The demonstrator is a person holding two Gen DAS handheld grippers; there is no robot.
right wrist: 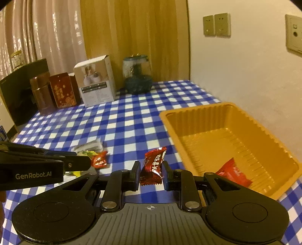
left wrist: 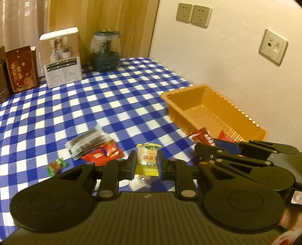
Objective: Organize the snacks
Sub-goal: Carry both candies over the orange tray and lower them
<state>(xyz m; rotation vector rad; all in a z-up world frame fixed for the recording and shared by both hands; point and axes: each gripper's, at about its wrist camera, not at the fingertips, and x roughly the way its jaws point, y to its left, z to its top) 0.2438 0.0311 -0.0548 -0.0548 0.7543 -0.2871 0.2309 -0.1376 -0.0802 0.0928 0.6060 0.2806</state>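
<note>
My left gripper (left wrist: 146, 164) is shut on a yellow candy packet (left wrist: 147, 160) and holds it above the checked tablecloth. My right gripper (right wrist: 151, 172) is shut on a dark red candy packet (right wrist: 153, 164), just left of the orange tray (right wrist: 192, 113). The right gripper also shows in the left wrist view (left wrist: 203, 144), near the tray's (left wrist: 175, 94) near corner. One red packet (right wrist: 233, 174) lies inside the tray. On the cloth lie a grey-black packet (left wrist: 86, 142), red packets (left wrist: 102, 153) and a small green candy (left wrist: 56, 166).
At the table's back stand a white product box (left wrist: 62, 58), a dark red box (left wrist: 20, 68), a brown tin (right wrist: 41, 94) and a glass jar (left wrist: 105, 50). The wall with sockets (left wrist: 192, 15) runs along the right, close behind the tray.
</note>
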